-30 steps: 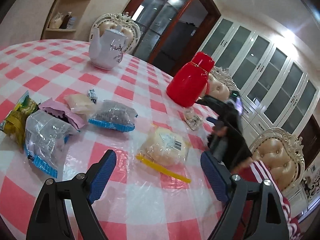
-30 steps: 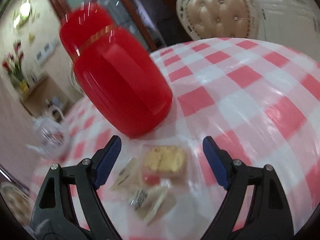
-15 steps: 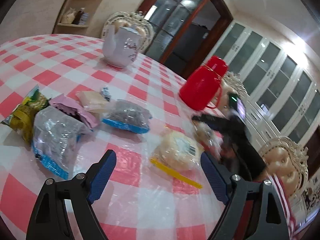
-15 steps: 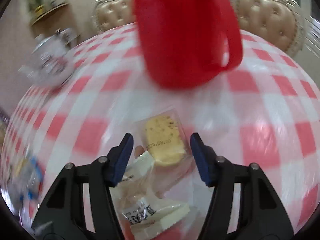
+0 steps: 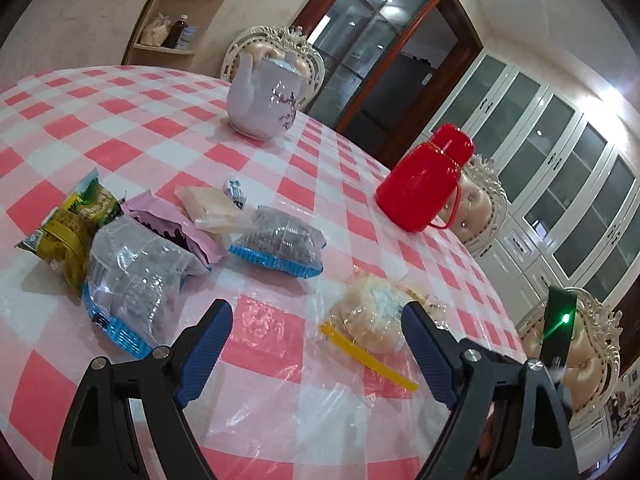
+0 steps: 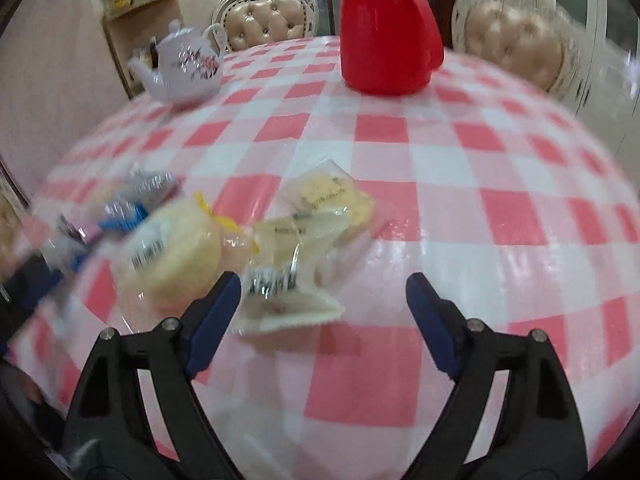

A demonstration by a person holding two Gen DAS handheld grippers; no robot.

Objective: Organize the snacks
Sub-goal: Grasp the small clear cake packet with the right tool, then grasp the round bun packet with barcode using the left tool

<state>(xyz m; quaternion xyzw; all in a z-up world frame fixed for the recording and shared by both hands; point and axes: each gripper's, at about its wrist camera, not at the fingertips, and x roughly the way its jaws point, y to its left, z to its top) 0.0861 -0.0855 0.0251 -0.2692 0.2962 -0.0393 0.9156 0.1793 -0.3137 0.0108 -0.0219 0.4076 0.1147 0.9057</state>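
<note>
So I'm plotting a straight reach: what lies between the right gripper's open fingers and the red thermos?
In the right wrist view, the clear cake packets lie just ahead of the right gripper; beyond them only bare checkered tablecloth up to the red thermos.

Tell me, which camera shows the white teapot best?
The left wrist view: the teapot is sharp there, with lid and flower pattern clear. The right wrist view shows the same teapot smaller and a bit blurred, with spout and handle visible.

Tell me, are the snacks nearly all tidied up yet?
Not yet. Most packets sit grouped near the yellow-green bag and blue-edged bags. The bread bag and small cake packets lie together, apart from that group. Nothing is in hand: the left gripper and right gripper both have open, empty jaws. Joining the two groups seems left.
</note>
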